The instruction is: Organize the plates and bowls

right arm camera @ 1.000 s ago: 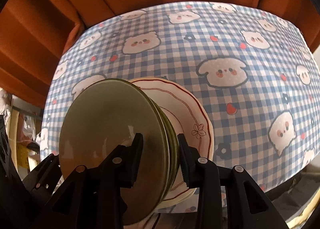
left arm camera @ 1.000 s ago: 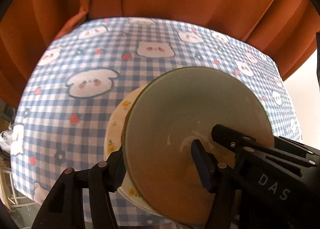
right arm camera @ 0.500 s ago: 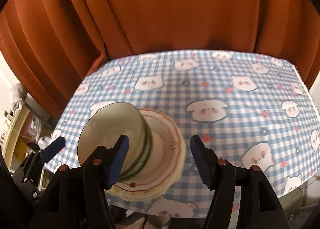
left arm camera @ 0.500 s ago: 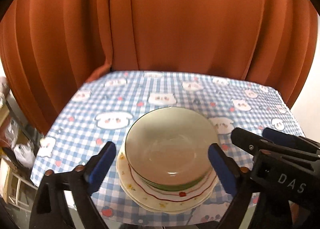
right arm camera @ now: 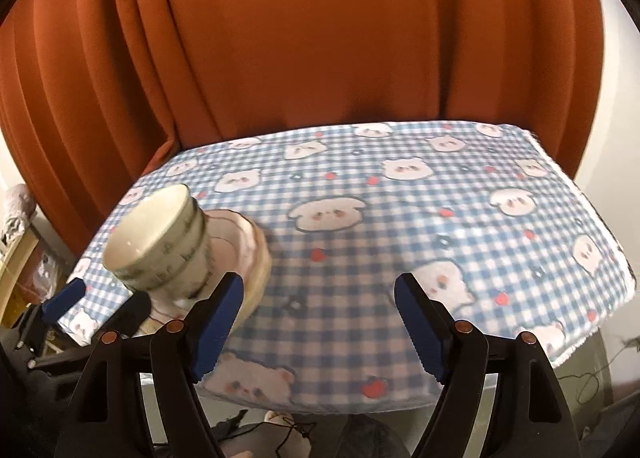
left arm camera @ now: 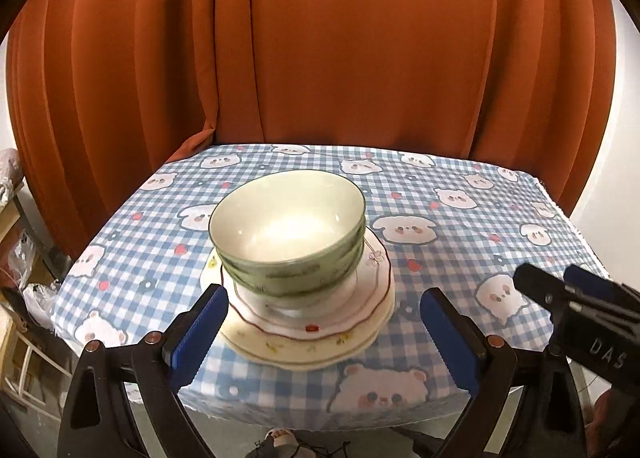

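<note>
Both my claws have just been opening, nothing between them: left gripper (left arm camera: 324, 332) faces the nested bowls (left arm camera: 288, 234) on stacked plates (left arm camera: 308, 334); right gripper (right arm camera: 318, 324) sits right of them, so the stack stands alone

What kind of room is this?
Probably a home dining corner: a small table under a bear-print checked tablecloth, orange curtains behind it, and green bowls stacked on plates.
</note>
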Motion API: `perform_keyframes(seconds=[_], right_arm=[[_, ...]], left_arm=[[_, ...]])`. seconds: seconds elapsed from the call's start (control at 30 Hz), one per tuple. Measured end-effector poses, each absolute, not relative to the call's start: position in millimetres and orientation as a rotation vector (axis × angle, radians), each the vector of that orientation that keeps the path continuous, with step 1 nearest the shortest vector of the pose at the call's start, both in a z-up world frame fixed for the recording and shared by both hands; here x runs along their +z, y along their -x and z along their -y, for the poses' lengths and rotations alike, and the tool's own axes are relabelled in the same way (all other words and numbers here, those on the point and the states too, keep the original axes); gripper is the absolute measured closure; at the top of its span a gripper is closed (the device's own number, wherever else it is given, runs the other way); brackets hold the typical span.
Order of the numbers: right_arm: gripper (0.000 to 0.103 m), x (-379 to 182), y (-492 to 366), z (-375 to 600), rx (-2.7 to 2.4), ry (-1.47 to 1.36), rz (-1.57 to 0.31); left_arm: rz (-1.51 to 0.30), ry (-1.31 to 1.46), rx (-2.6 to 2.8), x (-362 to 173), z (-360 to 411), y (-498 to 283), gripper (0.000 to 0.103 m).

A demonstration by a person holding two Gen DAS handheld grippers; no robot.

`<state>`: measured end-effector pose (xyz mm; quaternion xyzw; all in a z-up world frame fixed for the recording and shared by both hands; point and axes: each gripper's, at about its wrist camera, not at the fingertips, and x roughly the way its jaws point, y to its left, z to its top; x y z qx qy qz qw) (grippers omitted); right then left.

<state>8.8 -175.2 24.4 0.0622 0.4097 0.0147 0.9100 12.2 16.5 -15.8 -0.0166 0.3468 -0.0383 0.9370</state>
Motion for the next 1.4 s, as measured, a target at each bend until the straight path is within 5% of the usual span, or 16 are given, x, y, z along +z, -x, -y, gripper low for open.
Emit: perform_keyframes(seconds=[0.37, 1.4], right_arm=[[0.01, 22.4, 29.2, 190.0, 0.012, -0.128, -0.827], [0.001, 34.4, 33.0, 201.0, 0.003, -0.104, -0.761]], left_arm=[[-0.688, 0.007, -0.072, -12.4, -4.5, 17.8, 0.005], [-0.661, 0.004, -0.05, -6.4, 6.6, 16.9, 0.002]])
